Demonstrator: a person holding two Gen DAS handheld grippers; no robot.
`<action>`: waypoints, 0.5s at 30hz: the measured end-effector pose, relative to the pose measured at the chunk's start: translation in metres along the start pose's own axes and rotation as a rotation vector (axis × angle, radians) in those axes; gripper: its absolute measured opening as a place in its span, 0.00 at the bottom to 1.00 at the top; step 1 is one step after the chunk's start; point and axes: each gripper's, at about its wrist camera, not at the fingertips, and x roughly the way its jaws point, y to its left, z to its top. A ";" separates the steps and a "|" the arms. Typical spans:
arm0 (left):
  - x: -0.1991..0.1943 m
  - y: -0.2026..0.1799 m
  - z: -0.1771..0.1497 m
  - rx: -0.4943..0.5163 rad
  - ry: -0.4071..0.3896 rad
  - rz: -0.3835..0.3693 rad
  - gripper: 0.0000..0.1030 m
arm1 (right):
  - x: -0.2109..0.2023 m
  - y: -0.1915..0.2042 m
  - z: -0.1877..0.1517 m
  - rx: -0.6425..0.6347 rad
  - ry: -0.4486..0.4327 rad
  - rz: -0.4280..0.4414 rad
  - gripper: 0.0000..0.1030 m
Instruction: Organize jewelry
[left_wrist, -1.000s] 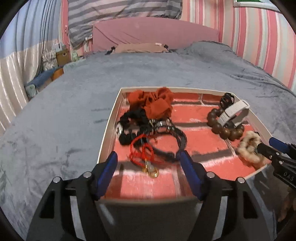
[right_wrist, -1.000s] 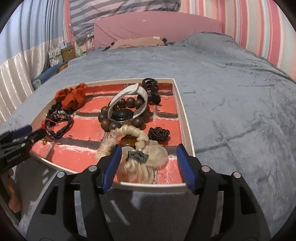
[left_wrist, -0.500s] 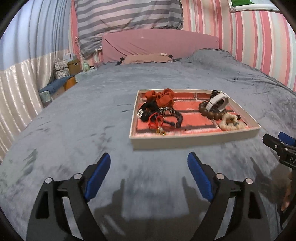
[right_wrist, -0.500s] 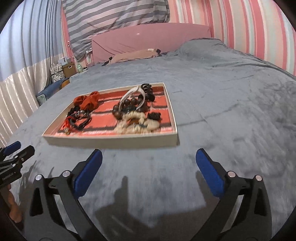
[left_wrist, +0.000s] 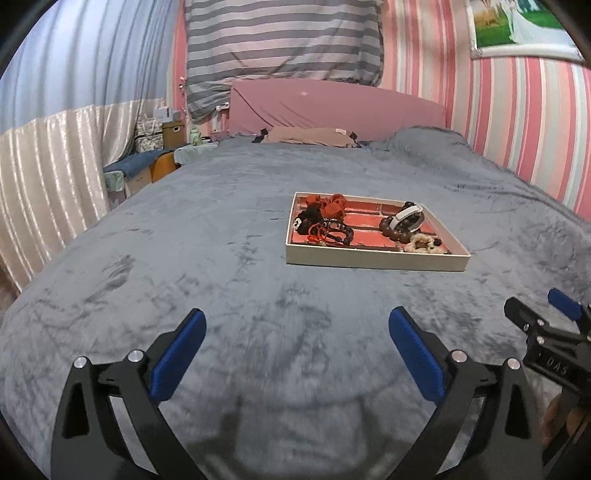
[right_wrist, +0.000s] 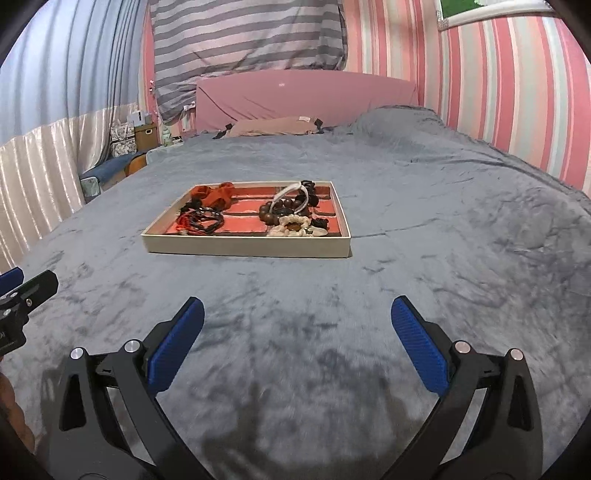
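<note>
A shallow cream tray (left_wrist: 376, 260) (right_wrist: 247, 248) with a red brick-pattern floor sits on the grey bed cover. In it lie an orange scrunchie (left_wrist: 330, 205), black and red cords (left_wrist: 328, 232), a dark wooden bead bracelet (right_wrist: 280, 214), a white band (left_wrist: 406, 214) and cream beads (right_wrist: 295, 226). My left gripper (left_wrist: 295, 321) hangs well back from the tray, its jaws opening wide with nothing between them. My right gripper (right_wrist: 297, 310) is equally far back, open and empty.
The grey bed cover (right_wrist: 443, 258) spreads all around the tray. A tan pillow (left_wrist: 306, 134) and a pink headboard (left_wrist: 332, 107) are at the far end. Boxes and a low bench (left_wrist: 147, 166) stand at the left, and a striped wall (right_wrist: 498, 92) at the right.
Both grippers have pulled back and up from the tray's near edge, so the tray now looks small and far. Both sets of jaws have spread wider.
</note>
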 end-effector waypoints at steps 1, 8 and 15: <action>-0.005 0.001 0.000 -0.002 -0.003 0.000 0.94 | -0.006 0.001 0.000 0.000 -0.003 -0.004 0.96; -0.060 0.007 -0.008 -0.027 -0.025 -0.008 0.94 | -0.074 0.002 0.002 0.021 -0.033 -0.008 0.96; -0.101 0.001 -0.009 -0.008 -0.036 -0.040 0.95 | -0.123 0.007 0.004 -0.004 -0.079 -0.040 0.96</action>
